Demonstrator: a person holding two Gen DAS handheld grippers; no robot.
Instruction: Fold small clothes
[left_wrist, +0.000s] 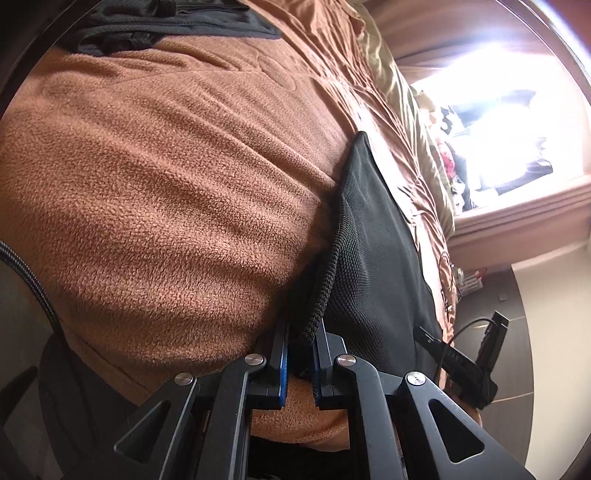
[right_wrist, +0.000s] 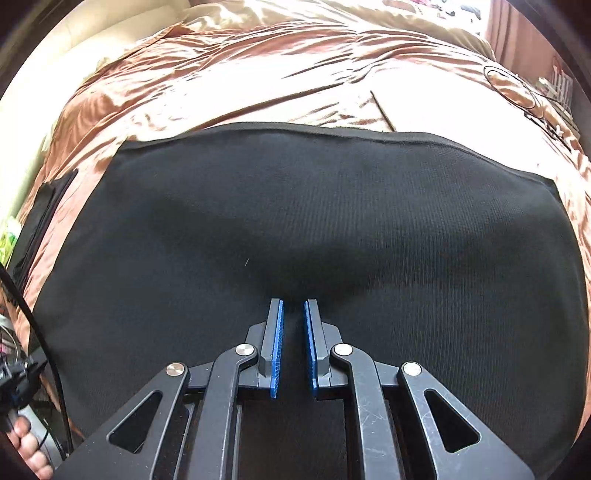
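A black knit garment (right_wrist: 295, 221) lies spread flat on a copper satin bedspread (right_wrist: 258, 66). My right gripper (right_wrist: 293, 303) points down at its near middle. Its blue pads stand close together, and the cloth puckers in toward the tips and is pinched there. In the left wrist view the same black garment (left_wrist: 373, 258) lies beside a brown fleece blanket (left_wrist: 147, 192). My left gripper (left_wrist: 301, 330) is shut on the garment's ribbed edge (left_wrist: 325, 288), which runs up from between the pads.
More dark clothes (left_wrist: 166, 22) lie heaped at the far end of the fleece. A black device with a cable (left_wrist: 465, 358) sits at the garment's right side. A hand (right_wrist: 26, 443) shows at lower left. A thin stick (right_wrist: 382, 110) lies on the bedspread. The bed's edge drops to grey floor (left_wrist: 517, 369).
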